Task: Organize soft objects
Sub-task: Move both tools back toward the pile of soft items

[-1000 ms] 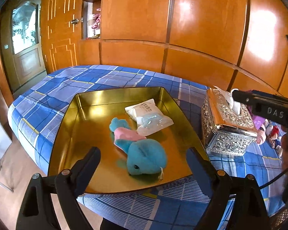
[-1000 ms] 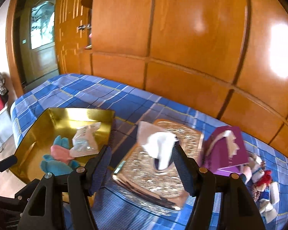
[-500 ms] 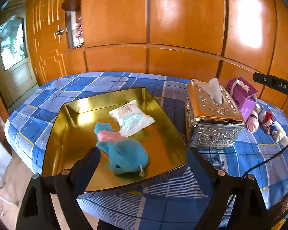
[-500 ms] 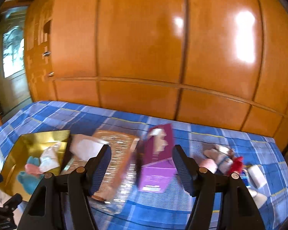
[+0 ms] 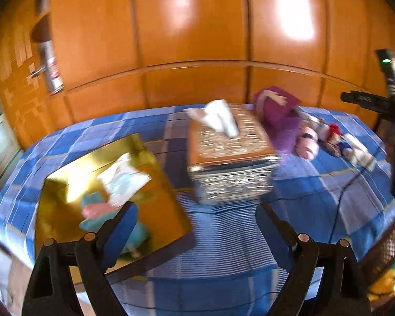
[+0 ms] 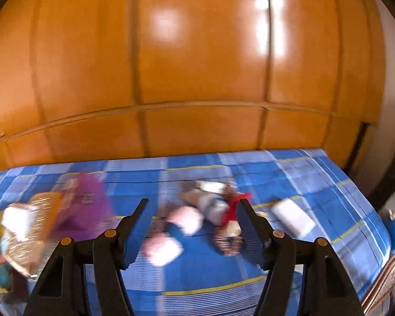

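A gold tray (image 5: 155,205) on the blue plaid table holds a blue and pink plush toy (image 5: 92,218) and a white packet (image 5: 123,181). My left gripper (image 5: 194,210) is open and empty, above the table's front between the tray and a silver tissue box (image 5: 231,155). Several small soft dolls (image 6: 218,210) lie on the cloth at the right, also in the left wrist view (image 5: 321,137). My right gripper (image 6: 192,205) is open and empty, above and in front of the dolls. Both views are blurred.
A purple box (image 5: 279,113) stands behind the tissue box, also in the right wrist view (image 6: 89,200). A white packet (image 6: 292,216) lies right of the dolls. A wooden panelled wall (image 5: 197,39) runs behind the table. A wicker chair edge (image 6: 384,273) shows at the lower right.
Both grippers have swung to the right. The left view now centres on the tissue box instead of the tray. The right view has moved from the tissue box to the dolls.
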### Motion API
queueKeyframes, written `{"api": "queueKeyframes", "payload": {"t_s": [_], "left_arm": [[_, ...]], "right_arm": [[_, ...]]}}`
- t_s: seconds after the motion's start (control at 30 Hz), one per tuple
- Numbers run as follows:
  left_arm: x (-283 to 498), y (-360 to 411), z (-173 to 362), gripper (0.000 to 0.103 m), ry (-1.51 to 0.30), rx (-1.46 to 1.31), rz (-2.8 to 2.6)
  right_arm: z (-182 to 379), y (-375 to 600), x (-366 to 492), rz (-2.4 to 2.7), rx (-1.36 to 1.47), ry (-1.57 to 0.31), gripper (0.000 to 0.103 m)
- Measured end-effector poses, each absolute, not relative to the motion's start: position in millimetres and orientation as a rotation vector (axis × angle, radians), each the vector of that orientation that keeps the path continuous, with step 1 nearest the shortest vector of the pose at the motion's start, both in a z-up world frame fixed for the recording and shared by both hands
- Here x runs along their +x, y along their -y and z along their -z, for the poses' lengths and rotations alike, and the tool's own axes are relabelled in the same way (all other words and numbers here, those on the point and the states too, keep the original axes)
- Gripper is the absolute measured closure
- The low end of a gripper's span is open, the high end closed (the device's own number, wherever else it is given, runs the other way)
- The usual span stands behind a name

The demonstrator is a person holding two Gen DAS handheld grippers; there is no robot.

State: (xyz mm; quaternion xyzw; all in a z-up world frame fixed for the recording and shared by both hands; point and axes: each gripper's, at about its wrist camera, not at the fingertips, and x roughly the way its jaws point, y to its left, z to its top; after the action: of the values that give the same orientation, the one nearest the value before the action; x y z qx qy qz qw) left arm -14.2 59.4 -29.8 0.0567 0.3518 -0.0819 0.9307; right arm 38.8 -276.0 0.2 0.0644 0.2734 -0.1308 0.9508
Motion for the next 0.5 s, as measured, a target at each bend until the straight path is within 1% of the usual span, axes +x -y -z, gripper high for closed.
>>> {"api": "queueKeyframes", "payload": {"t_s": [0.23,0.33,0.5], "left_arm": [[-1,3,18,0.012,-0.718,0.219,0.345],[8,35,9,0.014,-0.706,0.256,0.434],[30,102,3,0.023,-0.709,0.326,0.553]], "right_arm": [[36,359,45,0.440,0.241,-0.622,0.036],[43,382,38,0.463,0.372,-0.629,0.036],[45,404,24,0.475,0.520,-0.596,0.036]]}}
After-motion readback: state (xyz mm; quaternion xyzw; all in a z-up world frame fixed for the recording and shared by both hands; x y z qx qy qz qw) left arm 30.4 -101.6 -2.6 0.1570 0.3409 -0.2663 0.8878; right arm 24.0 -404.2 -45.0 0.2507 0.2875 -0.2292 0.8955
